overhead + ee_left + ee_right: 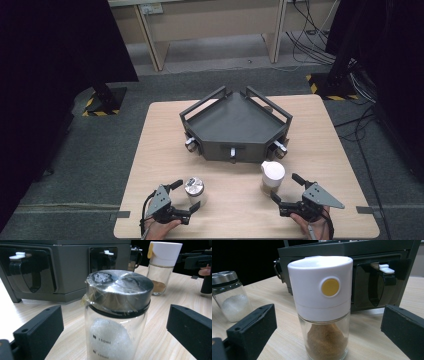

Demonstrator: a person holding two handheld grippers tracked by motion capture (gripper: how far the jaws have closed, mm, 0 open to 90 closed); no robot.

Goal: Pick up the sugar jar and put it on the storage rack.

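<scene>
A glass jar with a steel lid (194, 189) holds white granules and stands at the table's front left. My left gripper (185, 195) is open, one jaw on each side of it. In the left gripper view the steel-lidded jar (117, 315) stands between the jaws with a gap on both sides. A white-capped glass jar of brown powder (272, 176) stands at the front right. My right gripper (285, 186) is open beside it. The right gripper view has the white-capped jar (323, 305) between the spread jaws, untouched.
A dark grey three-cornered rack (235, 125) with raised rails fills the table's middle and back. Its front faces have recessed slots with white-tipped levers (386, 268). The table's front edge (240, 235) is right under my hands. Cables lie on the floor at the back right.
</scene>
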